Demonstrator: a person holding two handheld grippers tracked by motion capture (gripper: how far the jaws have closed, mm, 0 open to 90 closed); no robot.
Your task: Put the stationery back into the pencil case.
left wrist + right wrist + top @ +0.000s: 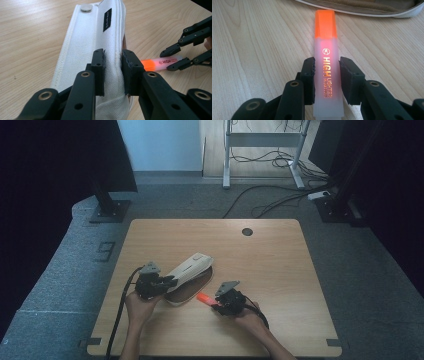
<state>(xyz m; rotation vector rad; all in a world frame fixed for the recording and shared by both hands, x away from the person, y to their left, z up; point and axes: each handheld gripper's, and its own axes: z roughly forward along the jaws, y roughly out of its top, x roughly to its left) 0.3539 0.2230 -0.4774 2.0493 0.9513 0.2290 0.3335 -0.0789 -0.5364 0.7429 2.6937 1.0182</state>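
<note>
On the wooden table [270, 260], the far half and the 3 o'clock side lie bare, while both grippers work near the 6 o'clock edge. The left gripper [113, 66] pinches a fold of the white pencil case [87, 50], whose long axis runs from 7 toward 1 o'clock in the high view. The right gripper [327, 75] clamps the orange highlighter [325, 50], cap pointing at 10 o'clock toward the case's open mouth; its rear end is cut off.

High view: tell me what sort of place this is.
Probably a lab or office set up for recording: a lone wooden table on grey carpet, loose cables on the floor beyond, and dark stands flanking it.
</note>
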